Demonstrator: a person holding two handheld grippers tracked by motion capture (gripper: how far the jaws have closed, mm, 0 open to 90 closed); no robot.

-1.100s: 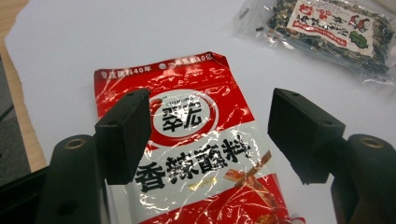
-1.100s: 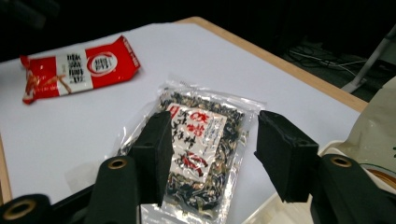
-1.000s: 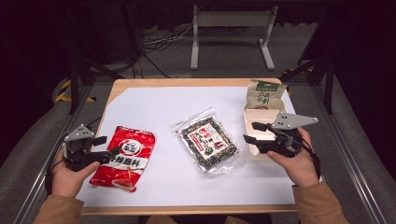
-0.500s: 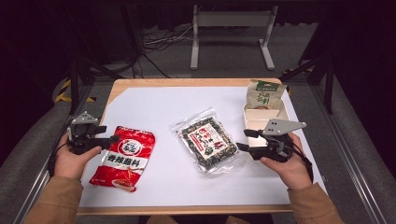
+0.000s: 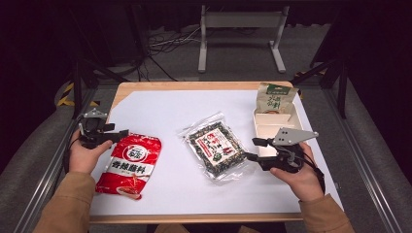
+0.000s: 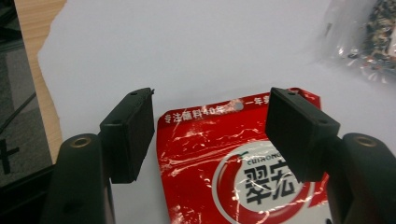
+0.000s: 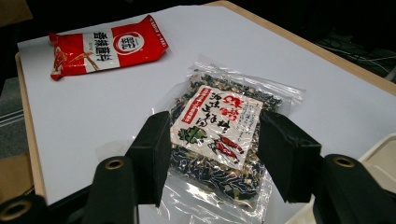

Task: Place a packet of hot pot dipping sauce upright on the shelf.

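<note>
- The worktop (image 5: 175,109) is a wooden board under a white sheet, and everything sits on the white part.
- A white tray (image 5: 272,127) lies at the right edge, near the right hand, with a brown-and-green pouch (image 5: 275,98) standing at its far end.
- The red packet (image 5: 130,164) lies flat on the left side, its long axis running from the near edge away and slightly to the right. Its far short edge points towards the left tongs.
- The clear bag of dried mix (image 5: 215,148) lies flat near the middle, turned on a diagonal. Its near right corner is the part closest to the right tongs.
- The left tongs (image 6: 210,133) are spread wide with nothing between them. In the left gripper view the red packet's top edge sits in the gap between the jaws, so this hand is the nearer one for that packet.
- The right tongs (image 7: 212,161) are also wide and hold nothing. In the right gripper view the clear bag lies straight ahead between the jaws. The right hand is clearly nearer to it, and I judge a short forward reach would meet the bag's corner.
</note>
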